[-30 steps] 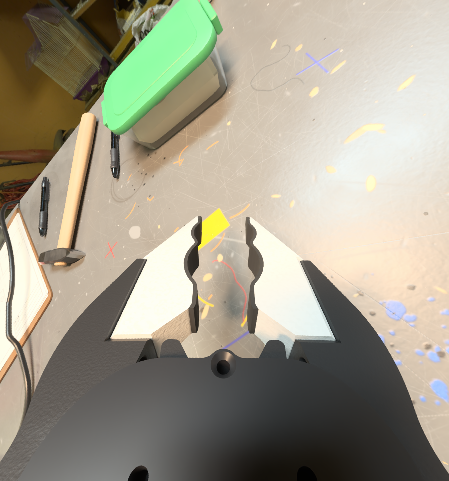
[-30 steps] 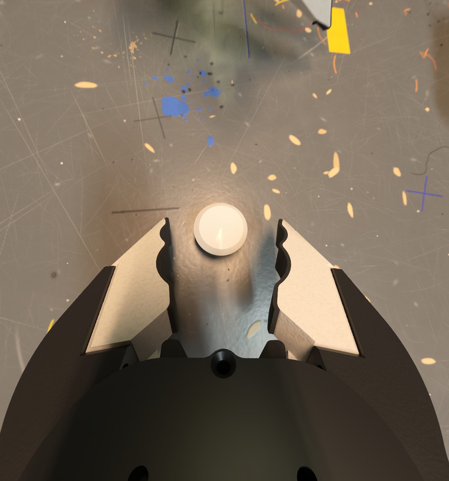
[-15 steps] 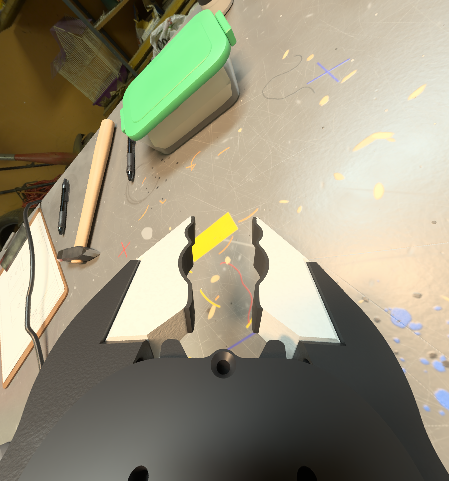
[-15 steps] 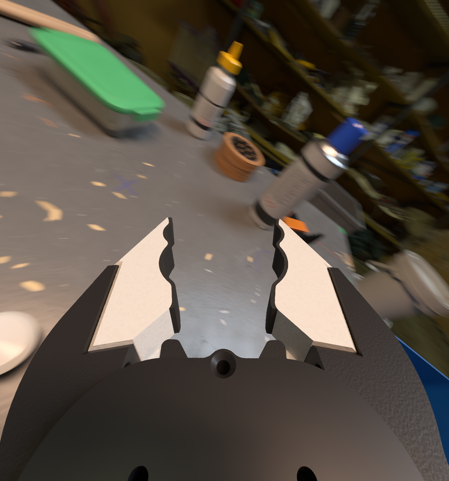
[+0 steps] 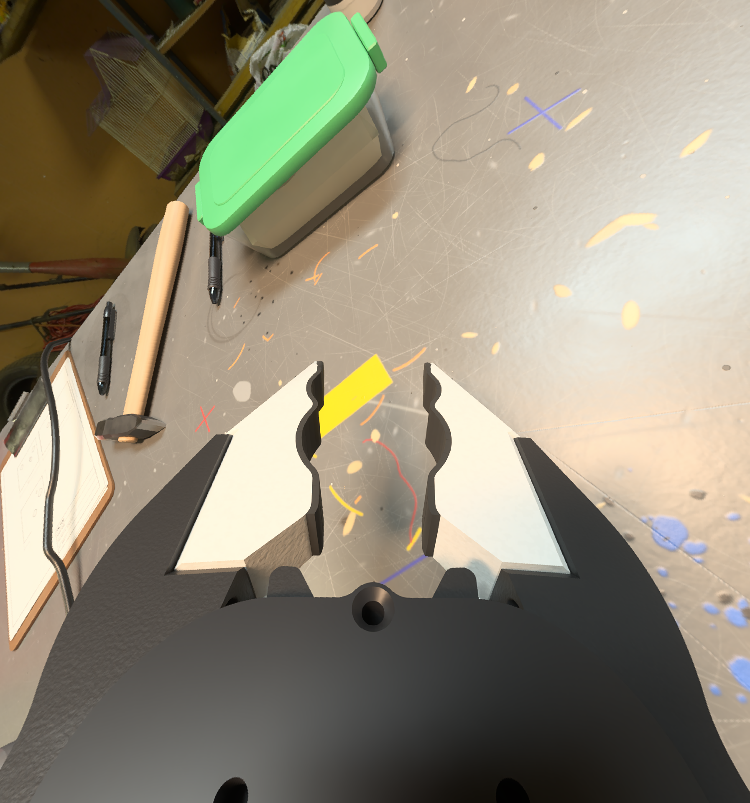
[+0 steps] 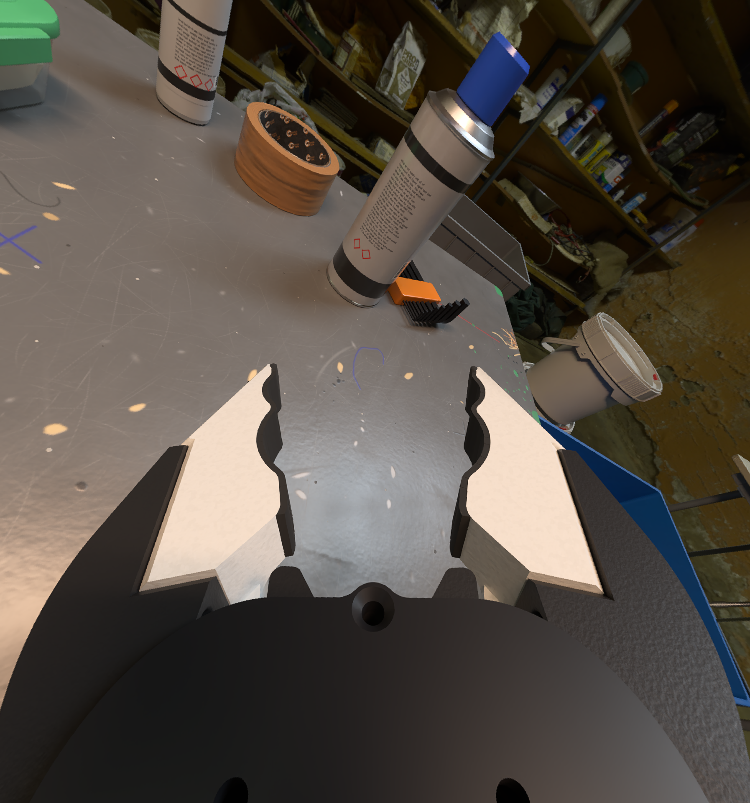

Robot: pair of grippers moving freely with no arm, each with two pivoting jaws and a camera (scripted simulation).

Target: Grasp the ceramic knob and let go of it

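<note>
The workbench (image 5: 538,269) filled most of both views, and its bare, paint-flecked middle gave plenty of open room. In the right wrist view its edge ran down the right of the frame, with a blue panel (image 6: 625,512) and a pale lamp-like fixture (image 6: 599,369) just beyond it — little room there. In the left wrist view the edge ran along the left of the frame.

The green-lidded box (image 5: 290,126) sat at upper left of the left view, and a spray can (image 6: 412,195), a tape roll (image 6: 284,158), a white bottle (image 6: 188,56) and a hex-key set (image 6: 421,300) crowded the upper centre of the right view. A hammer (image 5: 147,330), clipboard (image 5: 47,491) and two pens (image 5: 106,347) lined the left side.

The left gripper (image 5: 372,373) hung above a yellow tape strip (image 5: 356,391), jaws narrowly parted and empty. The right gripper (image 6: 372,373) had its jaws spread wide and empty over bare bench.

The ceramic knob showed in neither view, so its place could not be told. With nothing held, either the grasp was not yet made or the release was done — the pictures alone did not settle which.
</note>
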